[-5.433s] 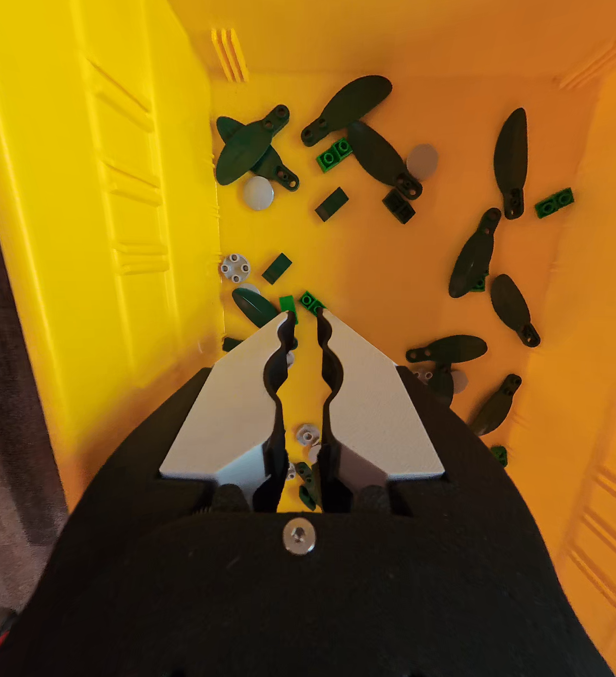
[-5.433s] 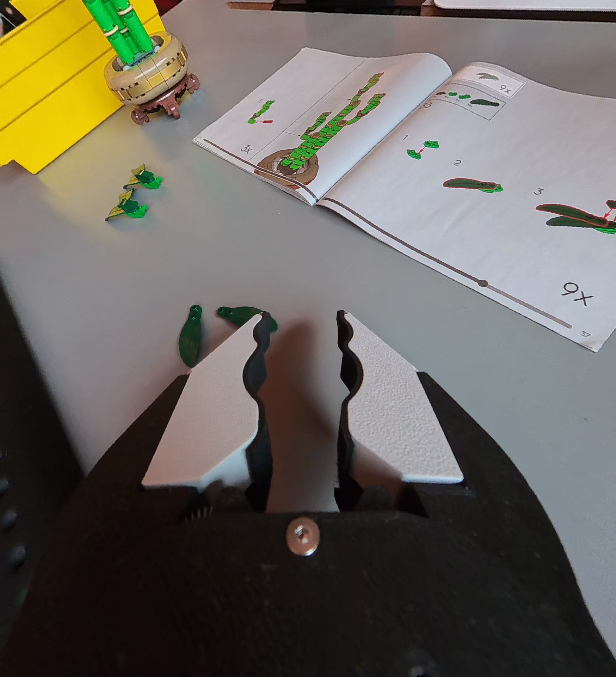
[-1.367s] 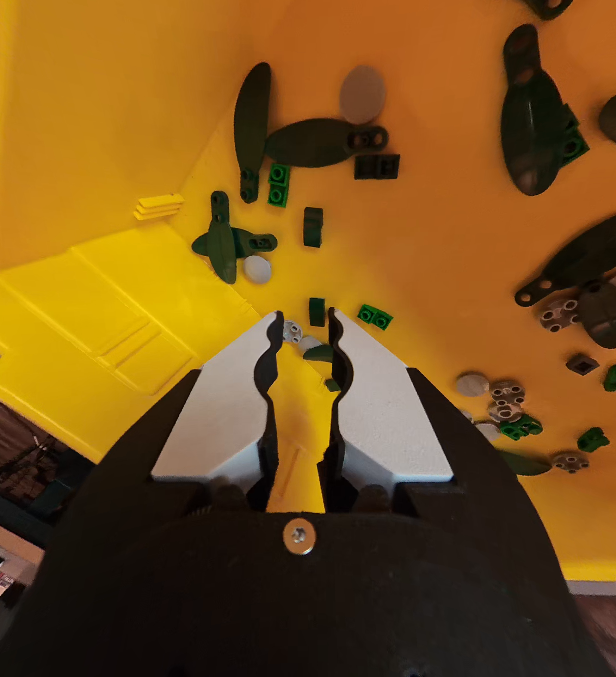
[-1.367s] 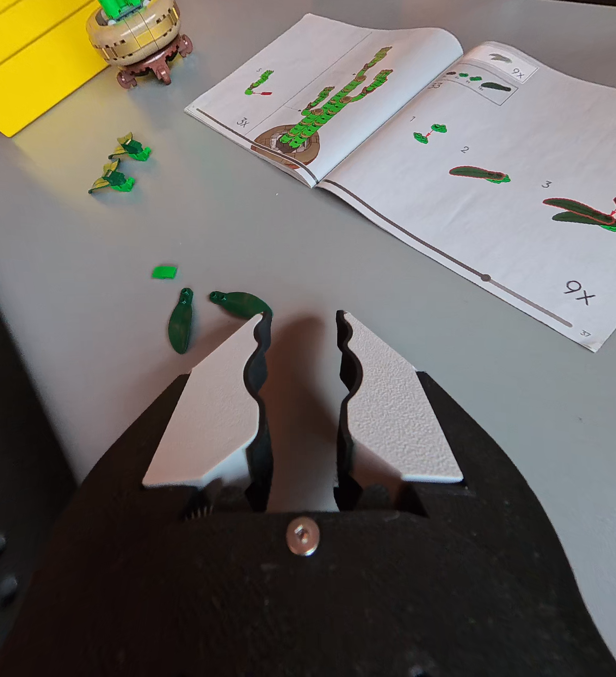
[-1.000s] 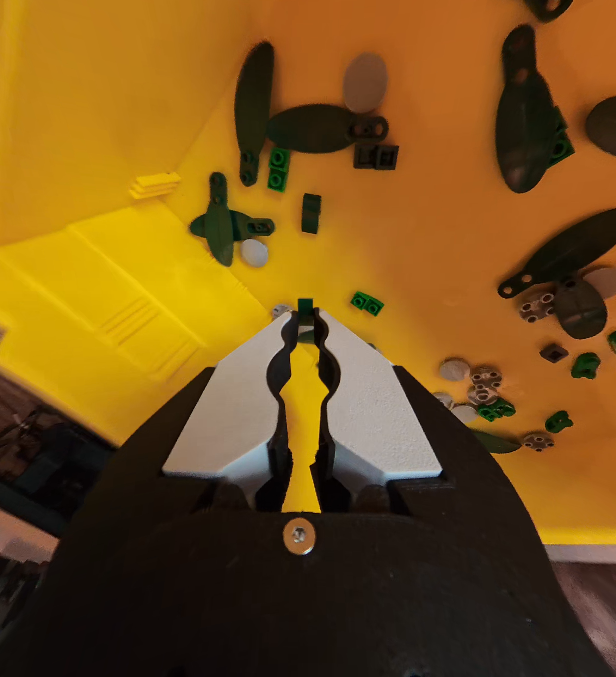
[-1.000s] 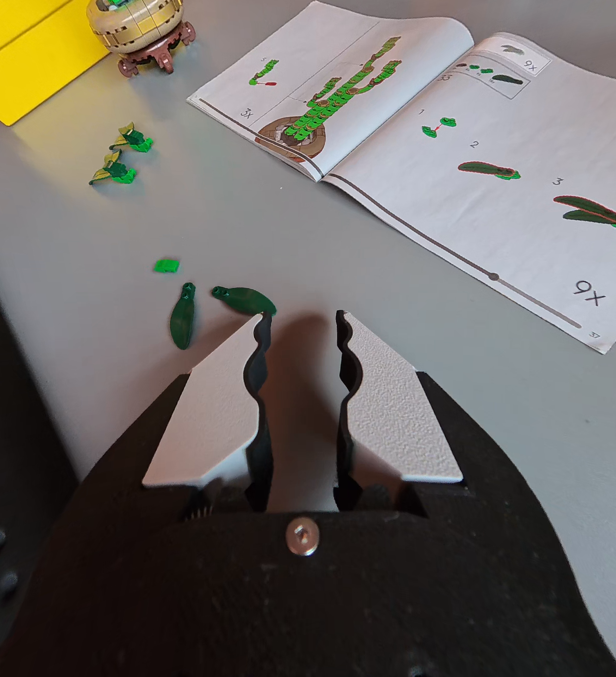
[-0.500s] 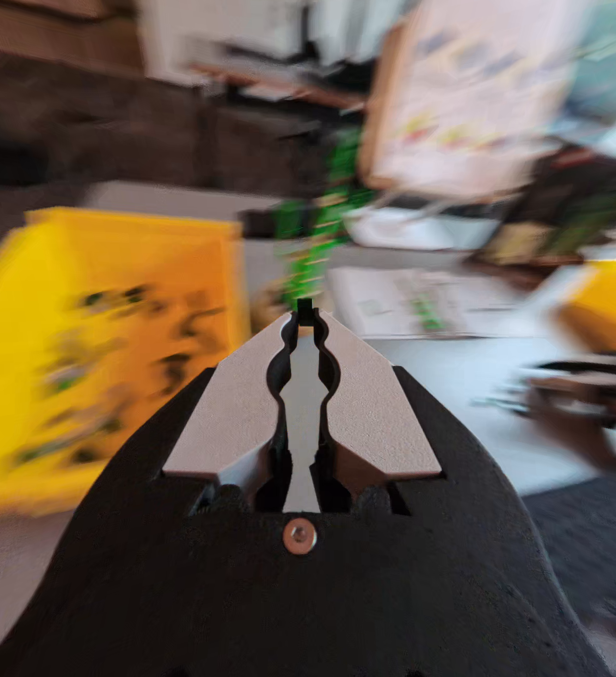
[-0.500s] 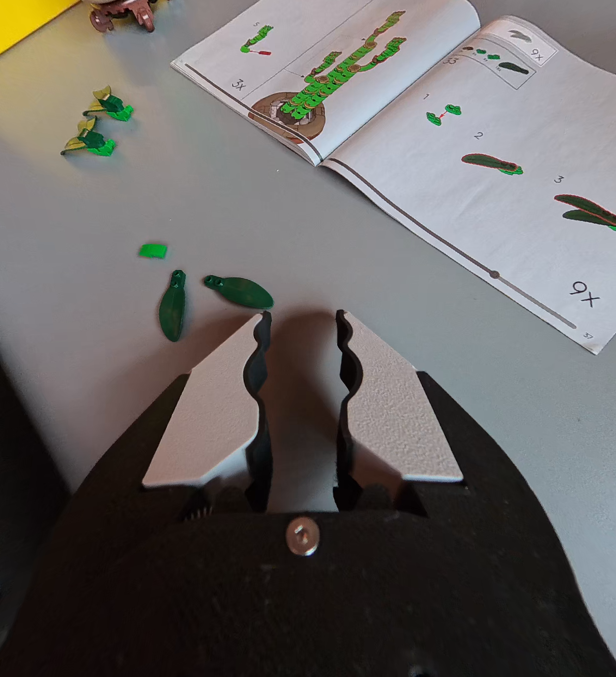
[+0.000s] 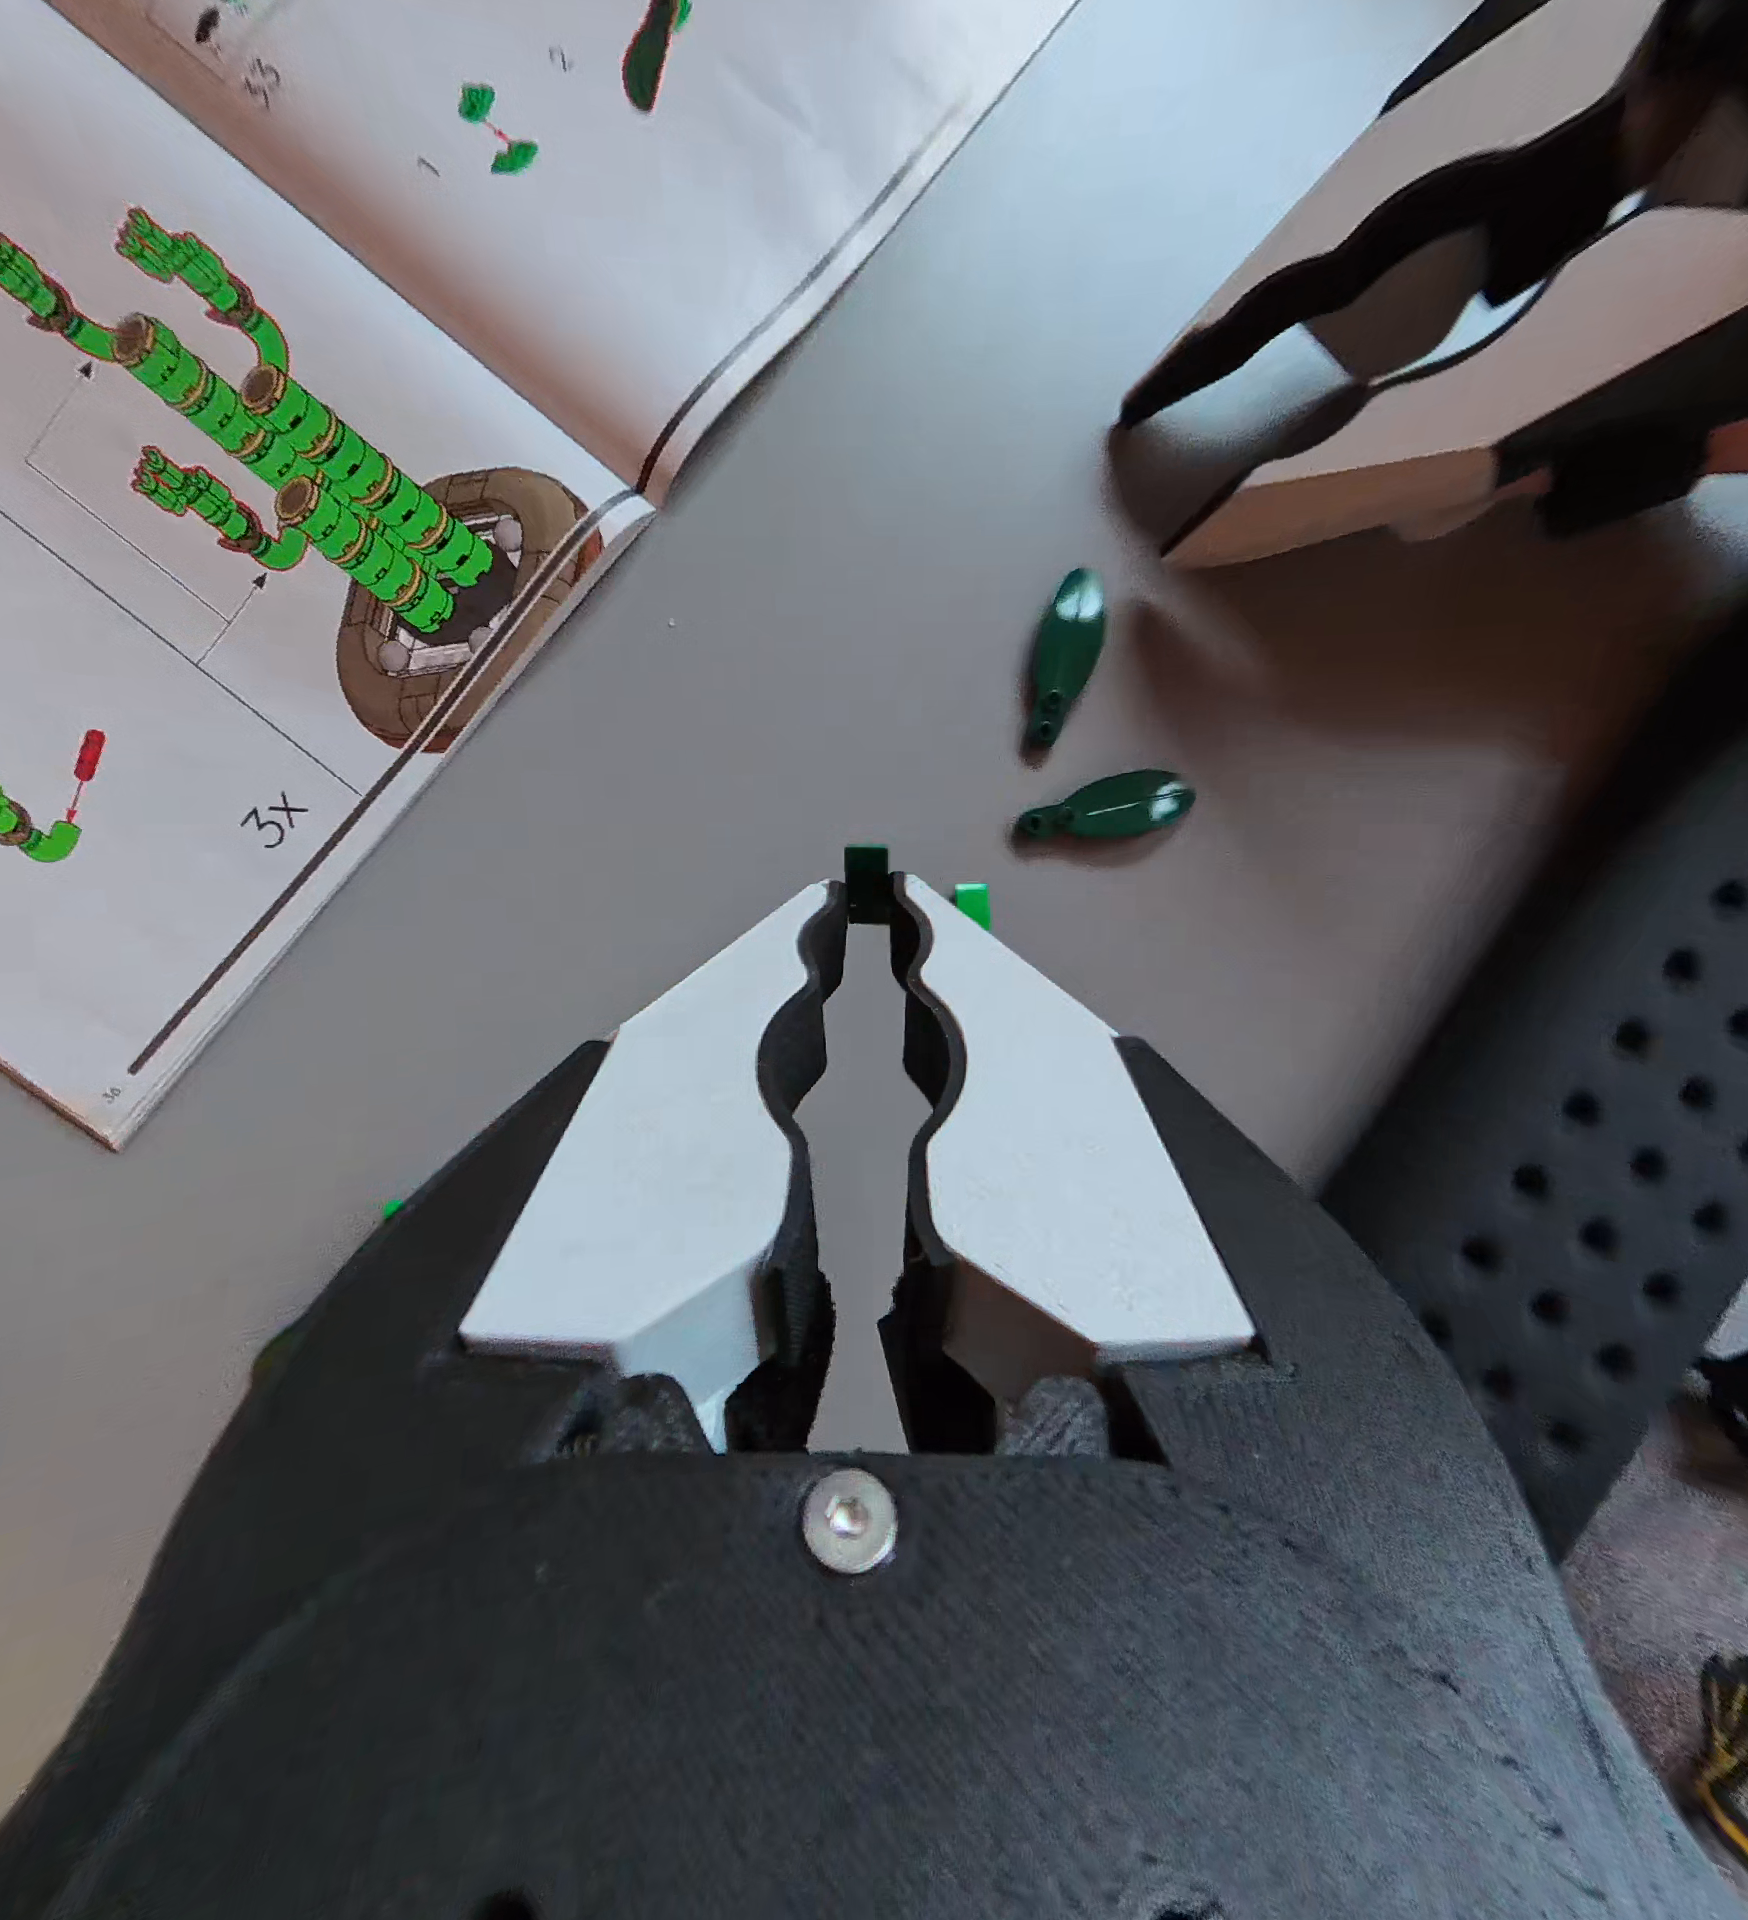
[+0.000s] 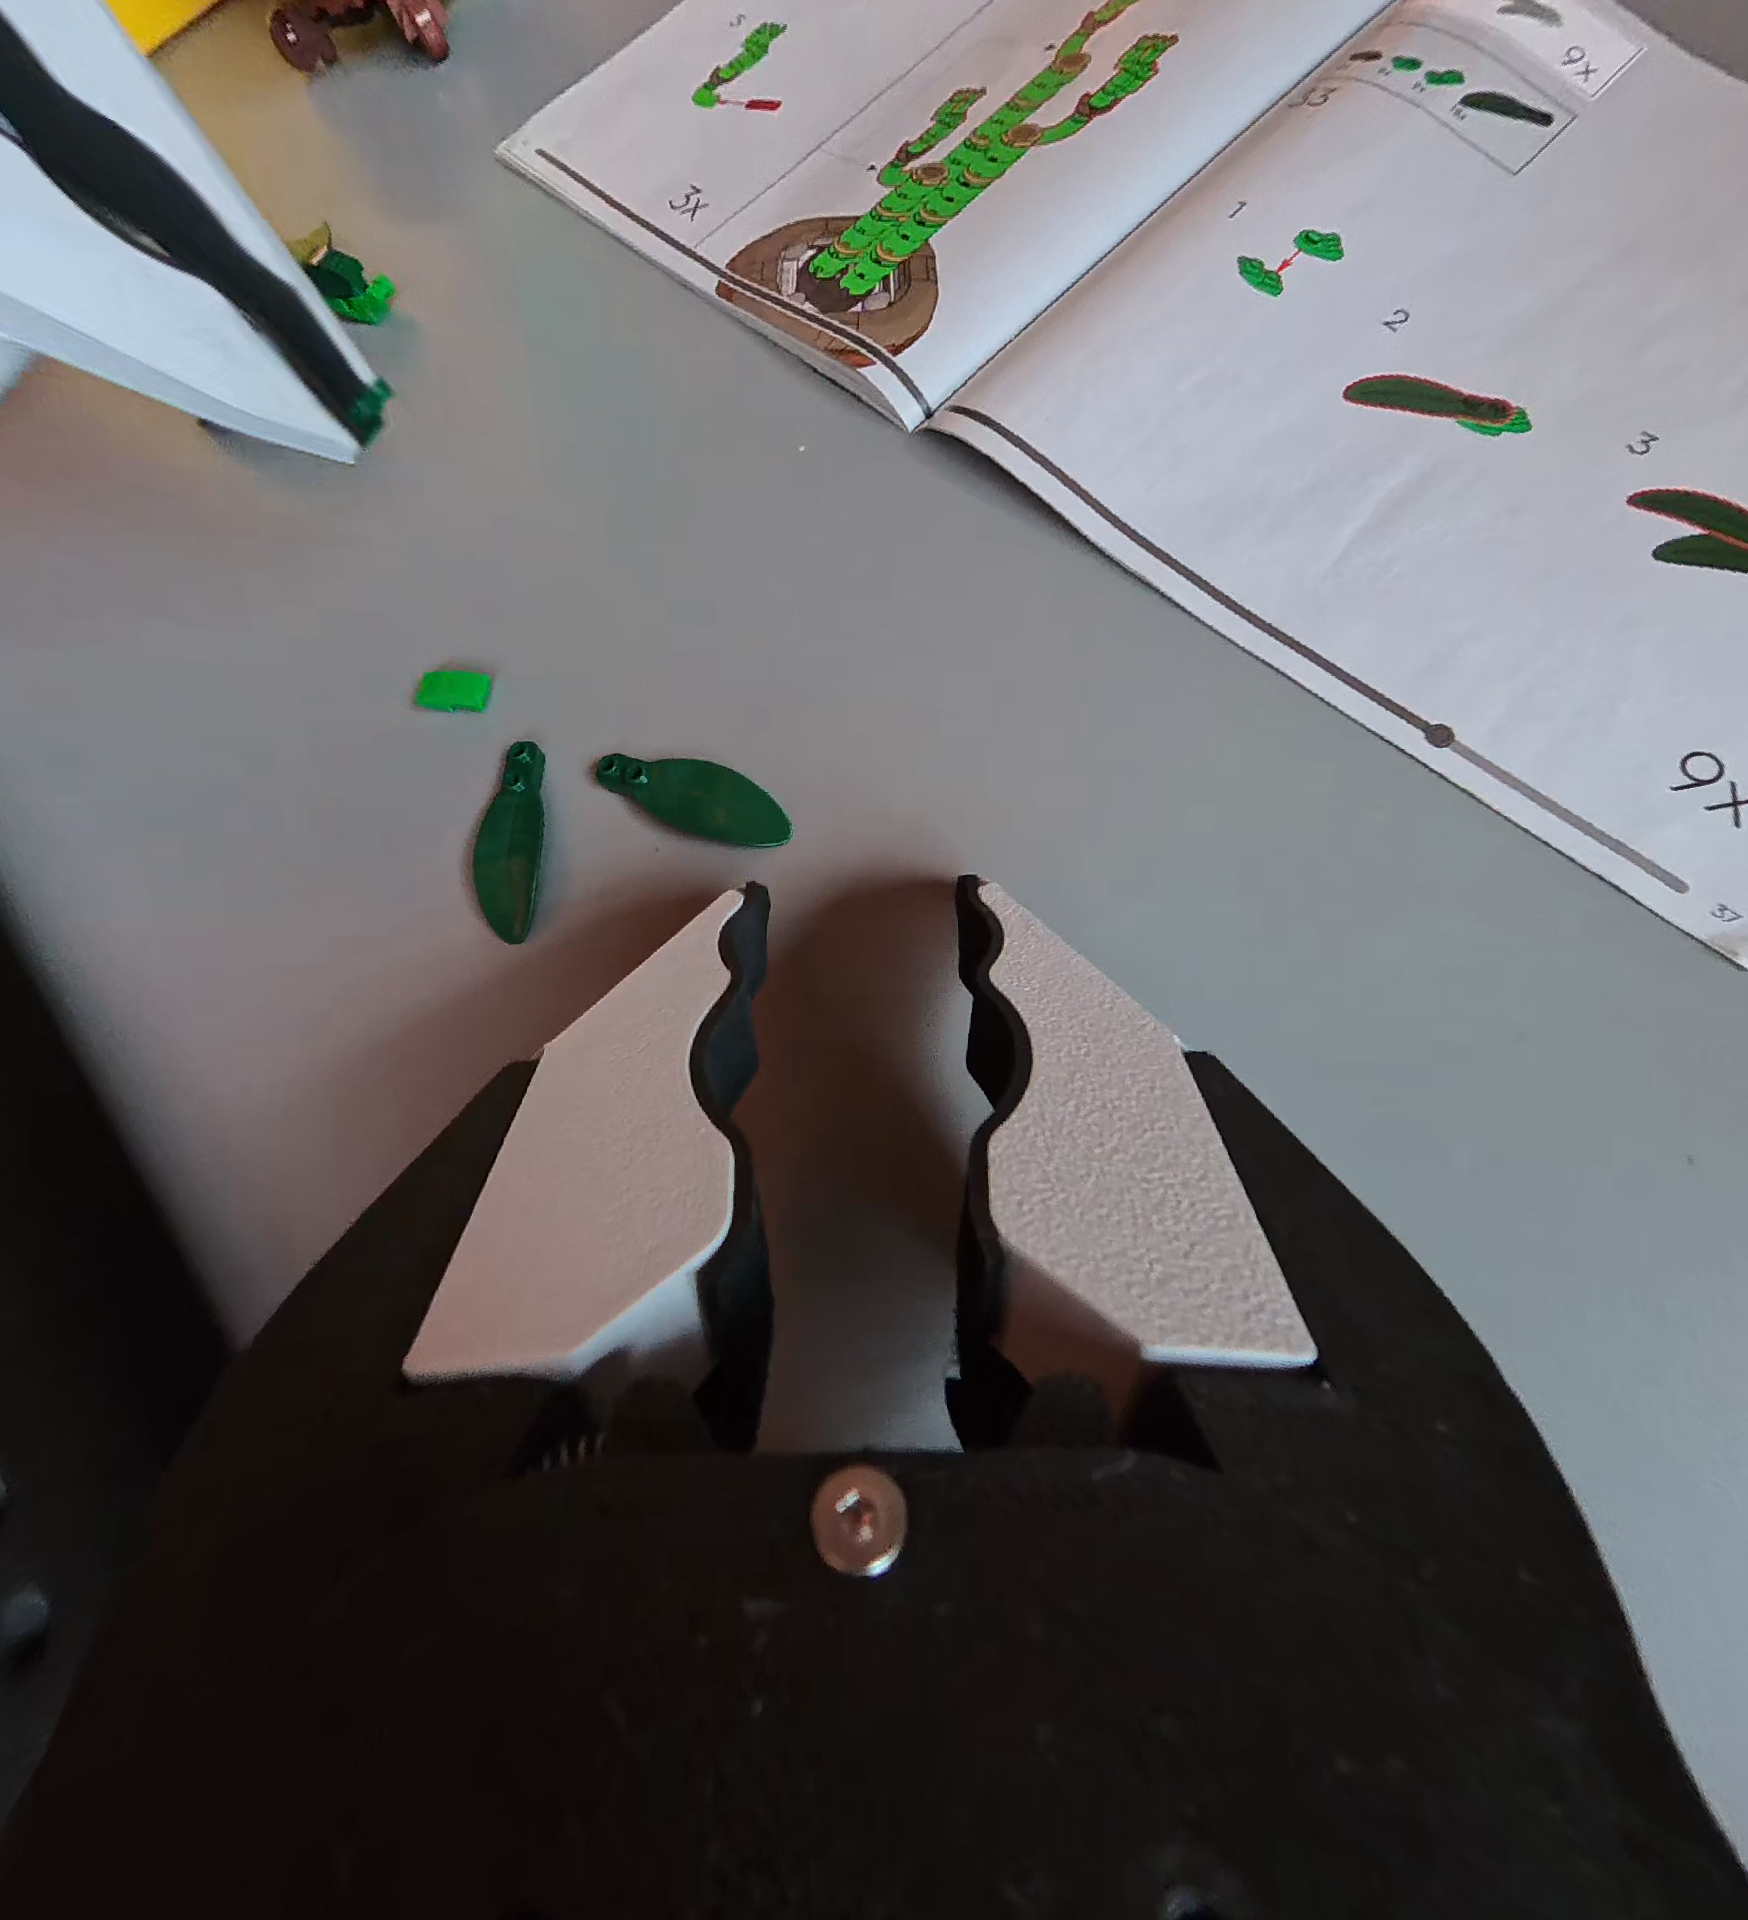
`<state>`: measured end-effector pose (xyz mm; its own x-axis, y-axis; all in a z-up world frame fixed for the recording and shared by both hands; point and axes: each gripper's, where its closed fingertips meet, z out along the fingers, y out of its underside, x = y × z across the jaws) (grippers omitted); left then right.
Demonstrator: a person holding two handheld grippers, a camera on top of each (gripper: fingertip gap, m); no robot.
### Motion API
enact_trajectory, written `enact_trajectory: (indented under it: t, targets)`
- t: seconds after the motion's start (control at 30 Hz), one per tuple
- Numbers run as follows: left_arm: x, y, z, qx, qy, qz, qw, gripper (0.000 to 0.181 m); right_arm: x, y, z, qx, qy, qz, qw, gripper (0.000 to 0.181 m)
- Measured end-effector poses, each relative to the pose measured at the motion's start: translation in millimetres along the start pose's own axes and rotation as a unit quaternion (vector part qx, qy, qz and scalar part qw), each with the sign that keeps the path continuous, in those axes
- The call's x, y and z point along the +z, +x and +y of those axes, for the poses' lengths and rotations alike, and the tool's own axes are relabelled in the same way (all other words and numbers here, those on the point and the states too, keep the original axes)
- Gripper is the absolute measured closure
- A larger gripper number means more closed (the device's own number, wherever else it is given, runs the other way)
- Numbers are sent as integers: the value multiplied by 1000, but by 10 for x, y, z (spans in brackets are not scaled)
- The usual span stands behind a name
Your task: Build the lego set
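Note:
My left gripper is shut on a small dark green brick and holds it above the grey table; it also shows in the right wrist view at upper left. Two dark green leaf pieces lie on the table ahead and to the right, also seen in the right wrist view. A bright green flat piece lies beside them, half hidden behind my left fingers. My right gripper is open and empty just right of the leaves.
The open instruction booklet lies on the grey table, also at upper left in the left wrist view. A small green sub-assembly sits near the left gripper. A black perforated mat borders the table edge. The grippers' ends are close to 12 cm from one another. From the left gripper's tips to the bright green flat piece is close to 5 cm.
My left gripper closed on the dark green brick in the yellow bin, lifted it out and swung over the table near the leaves. A bright green flat piece appeared on the table. The right gripper stayed open.

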<state>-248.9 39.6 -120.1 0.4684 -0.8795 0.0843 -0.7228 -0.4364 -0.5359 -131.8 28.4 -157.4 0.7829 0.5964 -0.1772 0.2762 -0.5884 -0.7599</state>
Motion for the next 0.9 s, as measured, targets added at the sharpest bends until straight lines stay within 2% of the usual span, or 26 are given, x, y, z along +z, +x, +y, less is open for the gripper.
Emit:
enact_trajectory:
  t: [0.03, 0.4, 0.63, 0.77, 0.87, 0.9]
  targets:
    - [44, 2, 15, 6, -11, 0, 1000, 175, 0, -3, 1, -4, -3, 1, 1000, 145]
    - [276, 22, 227, 22, -78, 11, 997, 175, -7, -11, 13, -4, -9, -3, 1000, 145]
    - [339, 118, 294, 2, -93, 52, 994, 175, -17, 2, 18, -4, -11, -1, 1000, 145]
    - [326, 99, 253, -17, -79, 53, 995, 175, -22, 9, 19, -2, -10, -1, 1000, 145]
    - [250, 91, 180, -45, -53, 71, 995, 156, -22, 9, 20, -2, -10, 0, 1000, 145]
    - [207, 70, 146, -54, -39, 74, 995, 155, -23, 9, 19, -3, -10, 0, 1000, 145]
